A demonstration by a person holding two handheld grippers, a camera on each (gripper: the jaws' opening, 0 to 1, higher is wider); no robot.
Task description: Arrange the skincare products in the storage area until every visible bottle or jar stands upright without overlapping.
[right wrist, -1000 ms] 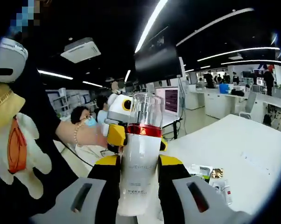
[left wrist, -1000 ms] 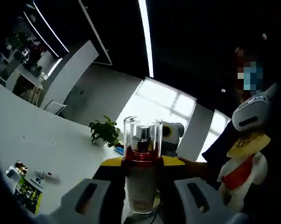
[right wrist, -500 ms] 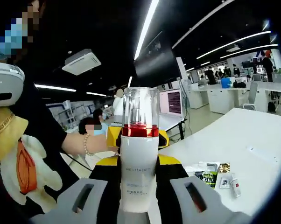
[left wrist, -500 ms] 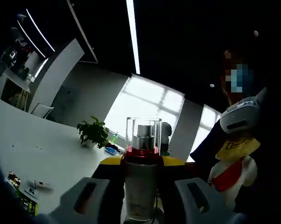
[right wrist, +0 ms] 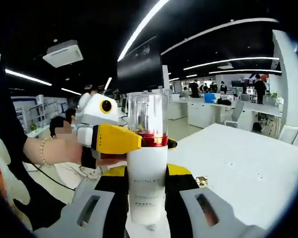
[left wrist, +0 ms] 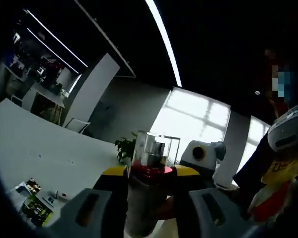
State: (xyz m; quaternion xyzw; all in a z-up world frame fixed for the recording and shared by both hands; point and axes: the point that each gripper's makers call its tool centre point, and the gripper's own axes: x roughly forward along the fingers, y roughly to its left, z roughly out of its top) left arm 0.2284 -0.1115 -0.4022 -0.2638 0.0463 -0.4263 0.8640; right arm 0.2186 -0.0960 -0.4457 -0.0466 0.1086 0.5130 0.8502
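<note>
Left gripper (left wrist: 148, 210): jaws clamped on 1 white pump bottle (left wrist: 144, 198) w/ red collar, clear cap, held above the white desk (left wrist: 35, 153). Right gripper (right wrist: 146, 208): jaws grip same bottle (right wrist: 147, 183), label "REVITALIFT"; left gripper's yellow jaw (right wrist: 114, 139) touches its collar.

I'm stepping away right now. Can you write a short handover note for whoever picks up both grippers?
Both grippers grip one white bottle with red band and clear cap, upright, lifted above the white table.
Right gripper: shut on its lower body.
Left gripper: shut on it from the opposite side; seen in the right gripper view at the red band.
Done: bottle picked up.
Left: stand it upright in the storage area, apart from other products. Small packets lie on the table.
</note>
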